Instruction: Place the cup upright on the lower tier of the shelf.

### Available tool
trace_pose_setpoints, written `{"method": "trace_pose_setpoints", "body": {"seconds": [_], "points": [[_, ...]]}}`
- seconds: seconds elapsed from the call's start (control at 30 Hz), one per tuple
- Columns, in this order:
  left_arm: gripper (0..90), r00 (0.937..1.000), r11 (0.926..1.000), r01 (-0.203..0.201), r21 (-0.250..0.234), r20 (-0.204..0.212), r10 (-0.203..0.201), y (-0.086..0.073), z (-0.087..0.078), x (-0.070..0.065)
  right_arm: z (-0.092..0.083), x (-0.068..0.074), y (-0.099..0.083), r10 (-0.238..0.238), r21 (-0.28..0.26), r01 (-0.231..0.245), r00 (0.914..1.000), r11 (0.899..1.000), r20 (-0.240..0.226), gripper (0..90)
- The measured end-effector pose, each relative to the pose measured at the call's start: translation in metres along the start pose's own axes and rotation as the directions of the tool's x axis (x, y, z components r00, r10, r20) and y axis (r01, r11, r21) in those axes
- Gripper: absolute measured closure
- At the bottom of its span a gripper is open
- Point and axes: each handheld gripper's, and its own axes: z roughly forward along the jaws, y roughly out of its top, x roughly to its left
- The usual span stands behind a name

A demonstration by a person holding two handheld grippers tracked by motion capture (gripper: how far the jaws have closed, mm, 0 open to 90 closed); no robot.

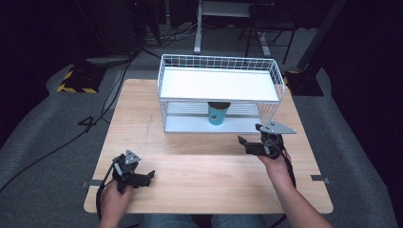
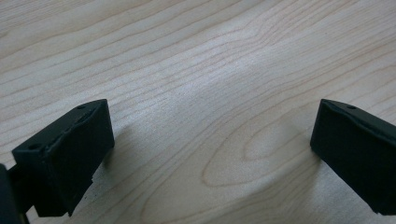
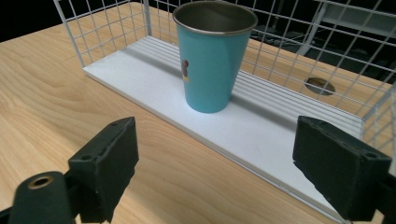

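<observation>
Grippers (image 1: 251, 141) wide open, empty

No readable text; cup (image 3: 212, 60) bears small dark mark (illegible).

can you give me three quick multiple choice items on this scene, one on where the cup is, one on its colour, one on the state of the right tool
1. Where does the cup stand?
A. on the rack's top shelf
B. on the rack's lower shelf
C. on the bare table

2. What colour is the cup's outside?
A. red
B. white
C. teal

3. How is the right tool?
A. open, holding nothing
B. shut on the cup
C. shut on the rack wire

Key: 1 B, it stands upright on the white lower shelf under the top one. 2 C, its wall is teal with a metal rim. 3 A, its jaws stand wide apart short of the cup.
</observation>
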Motion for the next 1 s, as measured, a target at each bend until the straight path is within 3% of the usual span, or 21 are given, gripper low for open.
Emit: {"method": "trace_pose_setpoints", "body": {"seconds": [0.37, 0.6, 0.73, 1.0], "points": [[0.1, 1.0000, 1.0000, -0.003, 0.001, 0.003, 0.003, 0.000, 0.000, 0.000, -0.041, -0.029, -0.022, 0.038, 0.014, -0.038, 0.9993, 0.999, 0.005, 15.5], [0.1, 1.0000, 1.0000, -0.003, 0.002, 0.002, 0.003, 0.000, 0.000, 0.000, -0.061, -0.044, -0.039, 0.049, 0.038, -0.049, 0.9986, 0.998, -0.020, 15.7], [0.1, 1.0000, 1.0000, -0.003, 0.002, 0.003, 0.003, 0.000, 0.000, 0.000, -0.070, -0.046, -0.048, 0.037, 0.054, -0.035, 0.9982, 0.998, -0.047, 15.8], [0.1, 1.0000, 1.0000, -0.003, 0.001, 0.000, 0.003, 0.000, 0.000, 0.000, -0.082, -0.044, -0.070, 0.038, 0.050, -0.036, 0.9980, 0.998, -0.051, 15.7]]}}
